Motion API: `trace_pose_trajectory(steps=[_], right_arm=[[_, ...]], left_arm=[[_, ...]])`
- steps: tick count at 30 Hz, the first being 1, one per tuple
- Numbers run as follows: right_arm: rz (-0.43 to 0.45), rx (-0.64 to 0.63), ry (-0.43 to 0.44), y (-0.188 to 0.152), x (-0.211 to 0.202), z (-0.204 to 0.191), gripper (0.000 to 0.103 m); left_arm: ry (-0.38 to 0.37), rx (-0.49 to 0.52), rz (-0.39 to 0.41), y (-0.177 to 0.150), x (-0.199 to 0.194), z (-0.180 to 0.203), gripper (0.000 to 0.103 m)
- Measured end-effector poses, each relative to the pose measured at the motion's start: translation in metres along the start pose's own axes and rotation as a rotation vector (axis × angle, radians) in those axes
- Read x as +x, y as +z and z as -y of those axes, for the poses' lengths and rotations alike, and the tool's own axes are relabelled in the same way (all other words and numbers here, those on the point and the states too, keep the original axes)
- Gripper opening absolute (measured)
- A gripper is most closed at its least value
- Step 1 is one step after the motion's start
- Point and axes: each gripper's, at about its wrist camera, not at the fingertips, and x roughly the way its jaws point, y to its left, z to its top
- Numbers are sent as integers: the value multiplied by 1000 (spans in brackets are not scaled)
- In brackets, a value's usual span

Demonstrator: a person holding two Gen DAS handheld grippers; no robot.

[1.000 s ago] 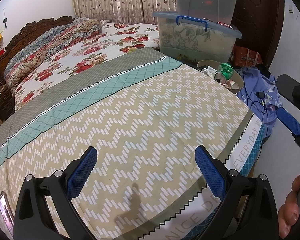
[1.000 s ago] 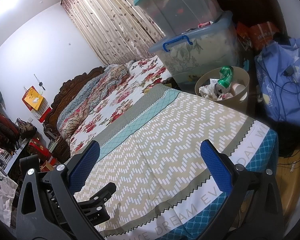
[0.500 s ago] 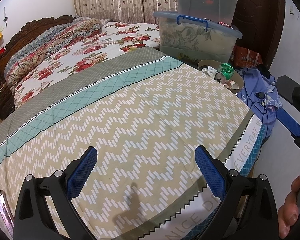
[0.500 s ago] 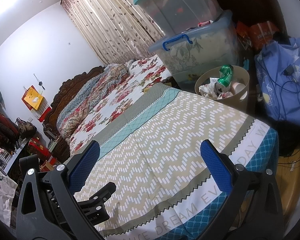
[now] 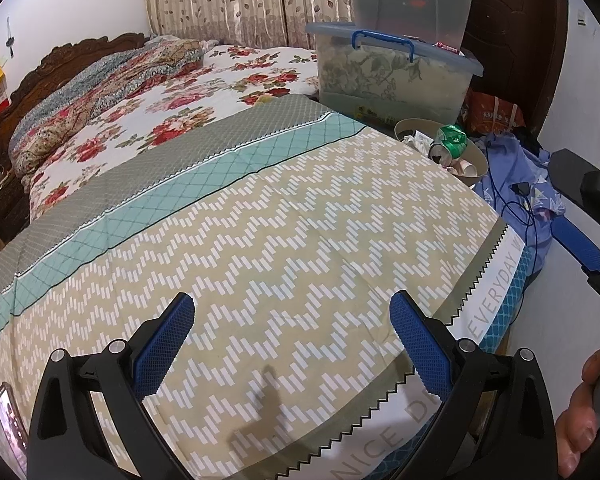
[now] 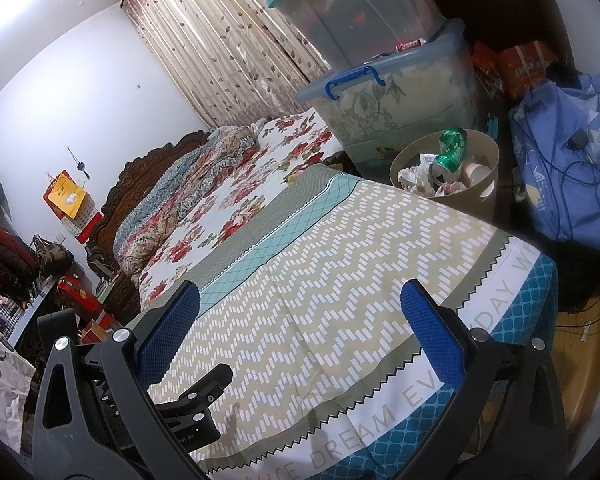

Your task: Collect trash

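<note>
- Both claws, left claw (image 5: 290, 344) and right claw (image 6: 298, 334), hang wide and empty over the bed (image 5: 300, 240); nothing has shifted.
- The bin (image 6: 488, 160) beside it looks full, so collecting seems done.

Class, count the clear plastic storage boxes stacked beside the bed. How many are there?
2. The lower box, with blue handles, stands behind the trash bin; the upper box sits stacked on its lid. Others may be hidden out of frame.

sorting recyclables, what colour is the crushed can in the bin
Green with white markings; the crushed can shows best in the right wrist view.
</note>
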Motion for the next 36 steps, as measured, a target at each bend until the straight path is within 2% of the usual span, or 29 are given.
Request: trace_pose_trajectory(steps=[20,27,36], right_arm=[[-3,0,-1,-1,1,-2,99],[-4,0,-1,-1,2,-2,99],[-3,-3,-1,-6,1,-1,99]], left_arm=[[23,-1,-3,4,-1,-2,94],[15,13,17,5,-5,0,94],[-9,7,-6,7,-2,-2,94]])
